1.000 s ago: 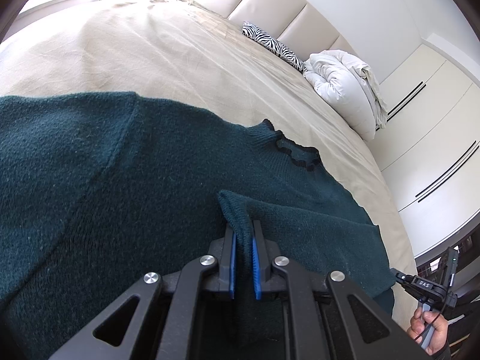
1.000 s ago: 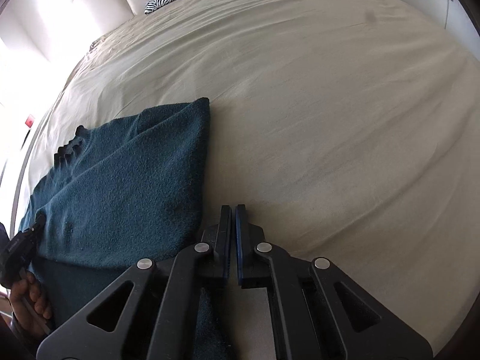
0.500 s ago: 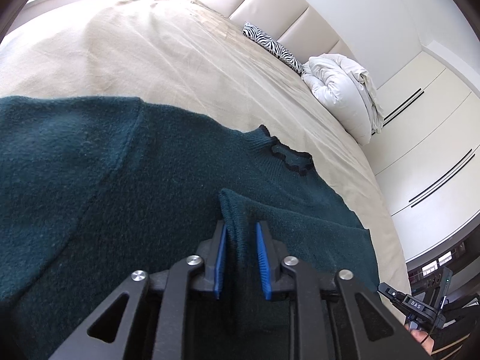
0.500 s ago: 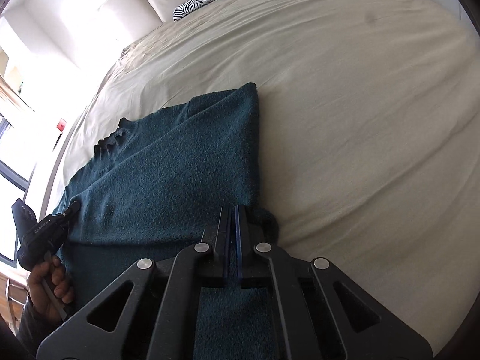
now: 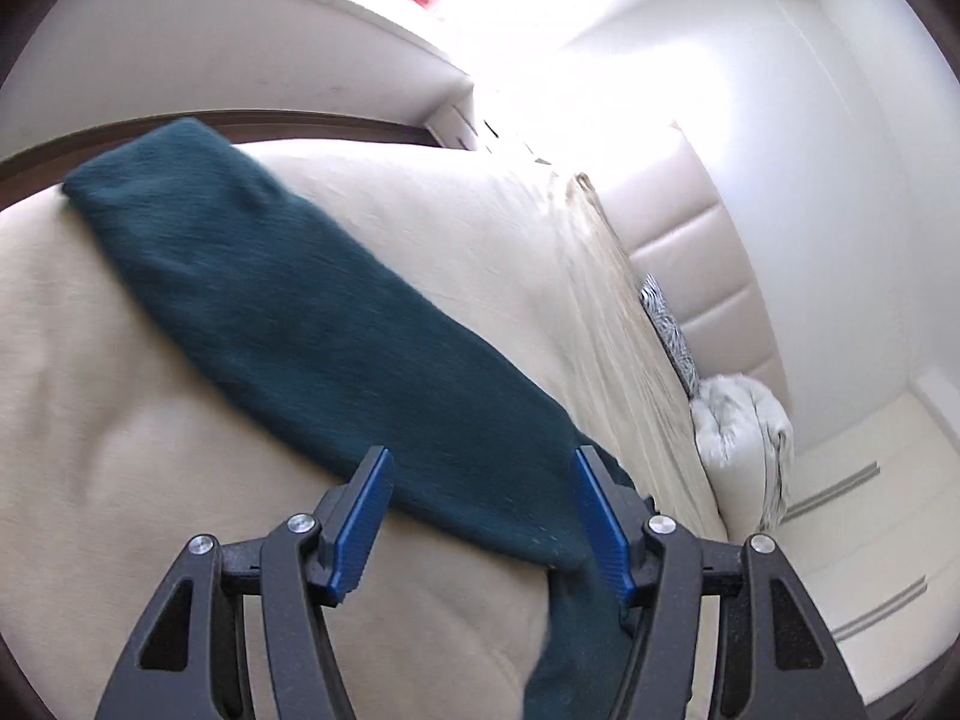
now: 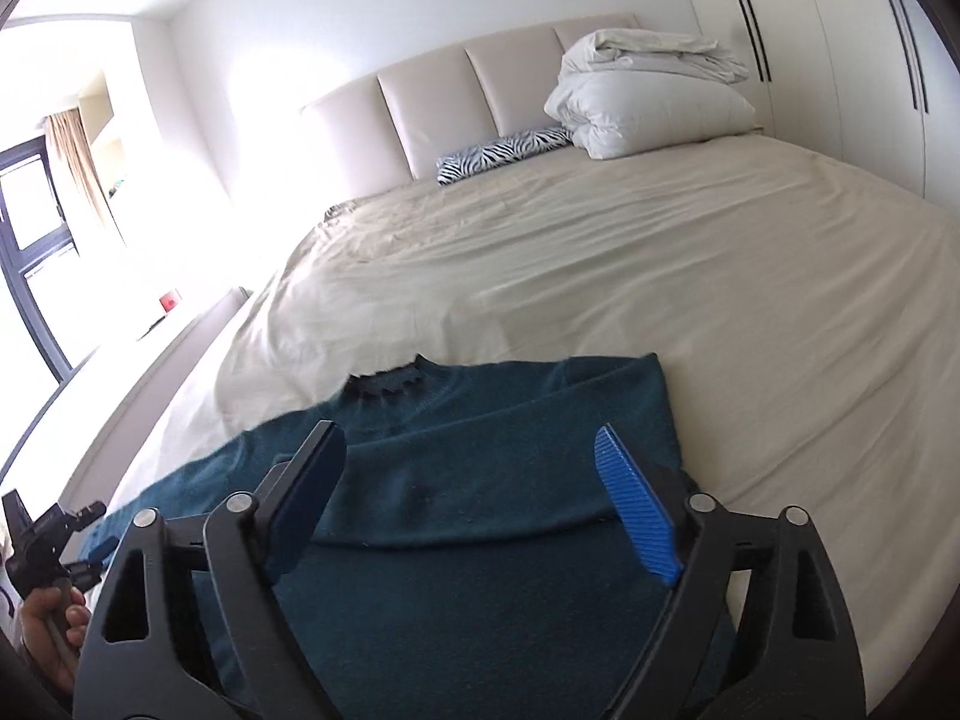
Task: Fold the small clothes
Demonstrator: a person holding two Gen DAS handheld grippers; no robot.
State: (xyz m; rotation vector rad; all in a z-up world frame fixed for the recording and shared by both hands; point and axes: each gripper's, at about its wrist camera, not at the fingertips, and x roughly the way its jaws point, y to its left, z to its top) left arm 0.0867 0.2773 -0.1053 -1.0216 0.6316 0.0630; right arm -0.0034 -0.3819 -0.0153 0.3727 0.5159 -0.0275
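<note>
While both pairs of jaws are swinging apart, we look down on a dark teal knitted sweater [image 6: 480, 480] lying flat near the foot of a wide bed dressed in a cream sheet [image 6: 660, 276]. Our right gripper [image 6: 474, 504] hangs over the sweater's body with nothing pressed between its blue ribbed pads, and one sleeve lies folded across the chest, which we judge to be the first fold of the task, just laid down. Our left gripper [image 5: 480, 516], seen blurred in its own view, frames the other long teal sleeve [image 5: 288, 312] stretched out across the sheet toward the bed's edge; cloth passes under and beside the right-hand pad, but neither pad squeezes it. That sleeve, we reckon, is the next part to bring in. A hand [image 6: 48, 630] grips the left tool's handle at the lower left of the right view. Beyond, a padded beige headboard [image 6: 468, 96] carries a zebra-print cushion [image 6: 504, 153] and a folded white duvet [image 6: 648, 102]; white wardrobe doors [image 6: 840, 60] and a bright window [image 6: 36, 210] flank the room.
</note>
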